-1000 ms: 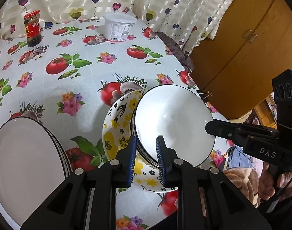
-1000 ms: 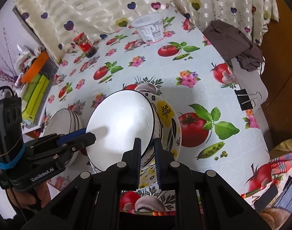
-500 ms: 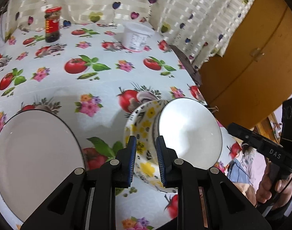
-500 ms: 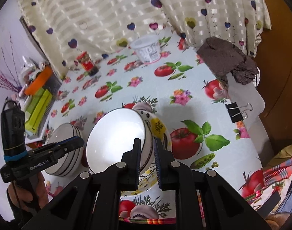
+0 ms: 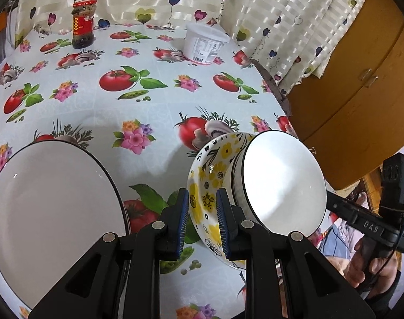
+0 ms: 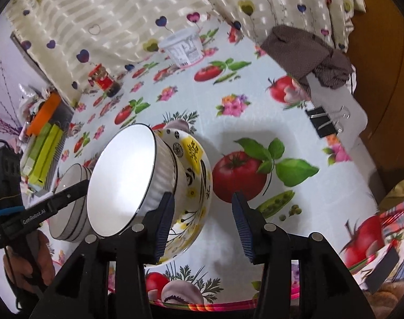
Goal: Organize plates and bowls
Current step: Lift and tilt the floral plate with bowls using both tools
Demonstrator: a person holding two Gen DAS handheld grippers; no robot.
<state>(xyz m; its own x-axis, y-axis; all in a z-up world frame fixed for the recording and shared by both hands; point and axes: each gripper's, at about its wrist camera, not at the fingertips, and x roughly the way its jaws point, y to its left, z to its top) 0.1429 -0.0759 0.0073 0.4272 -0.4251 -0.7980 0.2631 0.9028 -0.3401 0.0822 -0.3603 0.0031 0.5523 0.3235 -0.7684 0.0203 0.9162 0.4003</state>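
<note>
The white bowl (image 5: 281,186) is sitting nested in the yellow-flowered bowl (image 5: 209,186), both tilting above the tomato-print tablecloth (image 5: 154,101), apparently so the pair can be carried as one. The left gripper (image 5: 202,220) is pinching the flowered bowl's rim to bear them. The right gripper (image 6: 202,223) is spreading, its jaws having just been opening off that rim, nothing pressed between them. A stack of white plates (image 5: 53,202) is waiting at the near left, likely the gathering spot.
</note>
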